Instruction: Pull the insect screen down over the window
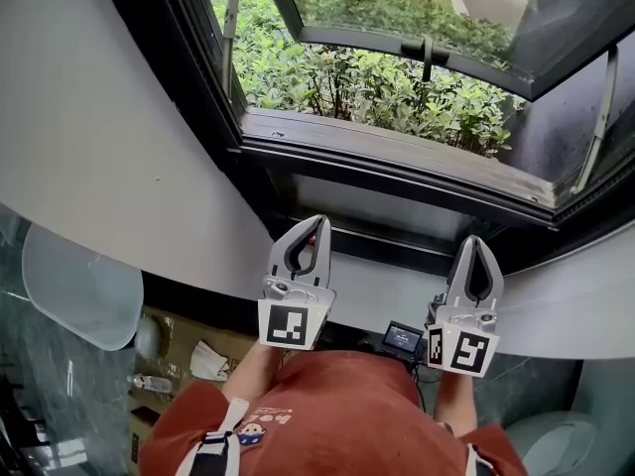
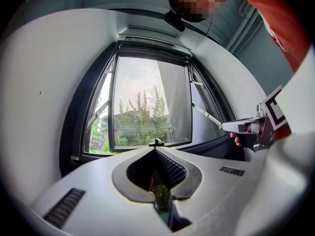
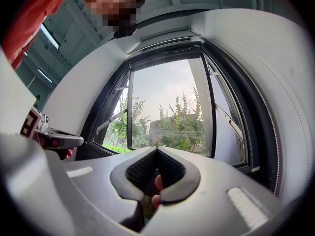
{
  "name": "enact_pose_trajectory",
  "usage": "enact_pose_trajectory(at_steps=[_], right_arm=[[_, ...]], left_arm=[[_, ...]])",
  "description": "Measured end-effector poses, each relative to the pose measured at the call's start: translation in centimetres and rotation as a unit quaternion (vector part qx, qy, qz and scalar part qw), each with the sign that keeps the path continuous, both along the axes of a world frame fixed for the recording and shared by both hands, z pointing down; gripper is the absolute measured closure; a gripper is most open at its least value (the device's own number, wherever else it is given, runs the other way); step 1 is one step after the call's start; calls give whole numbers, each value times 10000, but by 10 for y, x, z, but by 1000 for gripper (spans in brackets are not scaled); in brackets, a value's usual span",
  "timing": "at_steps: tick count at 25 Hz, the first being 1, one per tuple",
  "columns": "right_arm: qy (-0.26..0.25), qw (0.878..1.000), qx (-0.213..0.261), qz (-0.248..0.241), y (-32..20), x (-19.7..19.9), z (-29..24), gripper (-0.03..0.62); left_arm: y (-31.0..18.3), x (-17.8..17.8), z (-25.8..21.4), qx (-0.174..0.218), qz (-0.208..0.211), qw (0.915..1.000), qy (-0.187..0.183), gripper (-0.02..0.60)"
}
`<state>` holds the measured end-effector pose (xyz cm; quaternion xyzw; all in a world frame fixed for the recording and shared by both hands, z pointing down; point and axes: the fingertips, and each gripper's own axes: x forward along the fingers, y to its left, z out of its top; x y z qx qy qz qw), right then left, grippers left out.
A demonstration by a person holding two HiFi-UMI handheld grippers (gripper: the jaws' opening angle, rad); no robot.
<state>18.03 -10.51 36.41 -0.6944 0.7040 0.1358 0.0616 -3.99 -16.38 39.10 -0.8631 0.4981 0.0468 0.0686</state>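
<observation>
The window opening has a dark frame, and its glass sash is swung outward. A pale rail runs along the top of the frame and also shows in the right gripper view. No screen covers the opening. My left gripper is shut and empty, pointing at the sill from just inside it. My right gripper is level with it to the right, also shut with nothing in it. Each gripper view shows its own closed jaws, left gripper and right gripper, aimed at the glass.
Green shrubs grow outside below the sash. White curved walls flank the frame on both sides. On the floor lie a translucent plastic seat, a cardboard box with small items, and a small black device.
</observation>
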Motion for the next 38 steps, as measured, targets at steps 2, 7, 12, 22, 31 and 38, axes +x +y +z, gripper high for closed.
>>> enact_pose_trajectory(at_steps=[2, 7, 12, 22, 31, 38], right_arm=[[29, 10000, 61, -8, 0, -1, -5, 585], [100, 9997, 241, -33, -1, -2, -18, 585], [158, 9990, 421, -50, -1, -3, -32, 585], [280, 9962, 830, -13, -2, 2, -63, 585], [399, 9920, 1195, 16, -2, 1, -90, 585], [512, 9878, 1469, 7, -4, 0, -110, 585]], left_arm=[[0, 0, -4, 35, -6, 10000, 0, 577], [-2, 0, -17, 207, -6, 9998, 12, 577], [0, 2, -29, 355, 29, 9994, 20, 577], [-2, 0, -55, 703, 15, 9975, -10, 575], [-2, -3, -81, 1100, 57, 9939, -79, 577], [-5, -2, -101, 1374, 11, 9905, -38, 577]])
